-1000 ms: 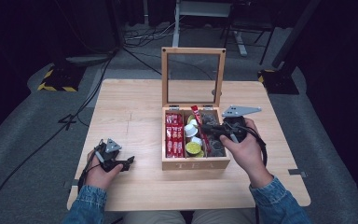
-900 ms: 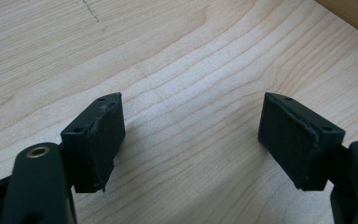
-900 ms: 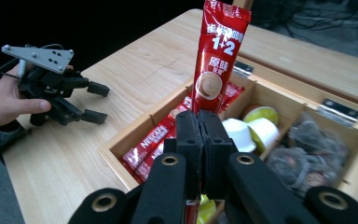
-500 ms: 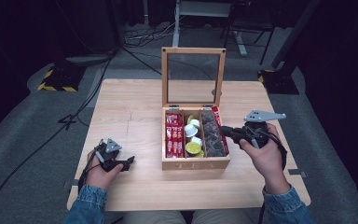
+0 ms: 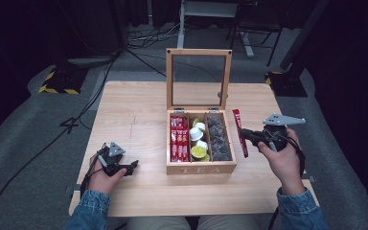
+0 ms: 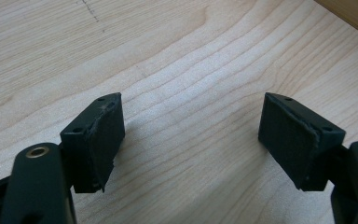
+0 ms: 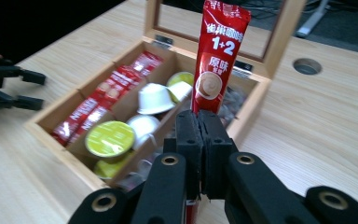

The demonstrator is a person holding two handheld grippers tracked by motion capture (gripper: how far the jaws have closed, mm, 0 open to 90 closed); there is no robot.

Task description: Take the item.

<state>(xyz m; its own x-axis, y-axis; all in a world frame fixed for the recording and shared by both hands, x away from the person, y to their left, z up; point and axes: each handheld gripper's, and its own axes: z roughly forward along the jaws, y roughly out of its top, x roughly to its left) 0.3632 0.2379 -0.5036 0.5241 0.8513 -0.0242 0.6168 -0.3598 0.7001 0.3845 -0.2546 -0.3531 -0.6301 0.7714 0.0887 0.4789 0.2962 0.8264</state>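
Note:
My right gripper [image 5: 246, 136] [image 7: 203, 125] is shut on a red coffee stick sachet [image 5: 239, 132] [image 7: 216, 58], held in the air just right of the wooden tea box [image 5: 201, 167] [image 7: 254, 109]. The box stands with its glass lid [image 5: 199, 78] up. Its left compartment holds red sachets [image 5: 178, 139] [image 7: 101, 102], the middle one white and green capsules [image 5: 199, 143] [image 7: 110, 137], the right one dark capsules [image 5: 219, 139]. My left gripper [image 5: 133, 166] [image 6: 191, 135] rests open on the bare table near the front left, nothing between its pads.
The light wooden table [image 5: 129, 115] has a round cable hole [image 7: 306, 66] behind the box on the right. A black cable [image 5: 67, 129] runs off the table's left side over the grey floor.
My right gripper has carried the red sachet from over the box's right compartment out to the right, past the box's side. The left gripper has stayed still.

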